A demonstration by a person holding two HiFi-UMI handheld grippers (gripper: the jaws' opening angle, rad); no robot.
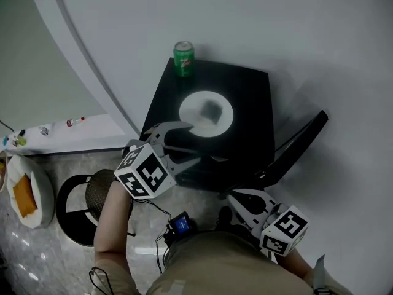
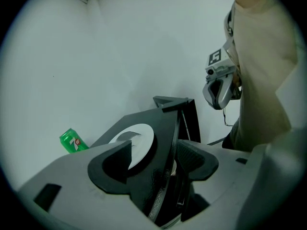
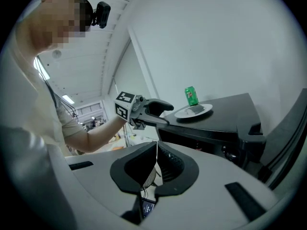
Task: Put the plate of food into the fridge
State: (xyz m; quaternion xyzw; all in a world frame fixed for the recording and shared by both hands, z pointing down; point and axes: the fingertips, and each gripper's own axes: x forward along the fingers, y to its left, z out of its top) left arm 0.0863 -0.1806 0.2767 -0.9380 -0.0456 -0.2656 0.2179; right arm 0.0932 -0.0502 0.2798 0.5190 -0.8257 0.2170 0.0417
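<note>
Although the fridge (image 1: 249, 97) already stood with its door (image 1: 302, 139) swung open to the right, the head view showed the plate (image 1: 191, 117) and its dark piece of food (image 1: 213, 110) still on the fridge's black top, near the green can (image 1: 183, 58) at the far left corner. The left gripper (image 1: 188, 143) hung at the near left edge of that top, its jaws apart and empty, close to the plate's near rim but not on it. The right gripper (image 1: 236, 200) was low and nearer, in front of the open fridge.

In the left gripper view, the wide jaws framed the near edge of the fridge top, and the plate lay beyond them, ungripped.

In the right gripper view, the jaws were pressed together on nothing, and the plate sat untouched far across the fridge top.

By my reading, the door was done; grasping the plate, lifting it, and setting it inside all remained.
</note>
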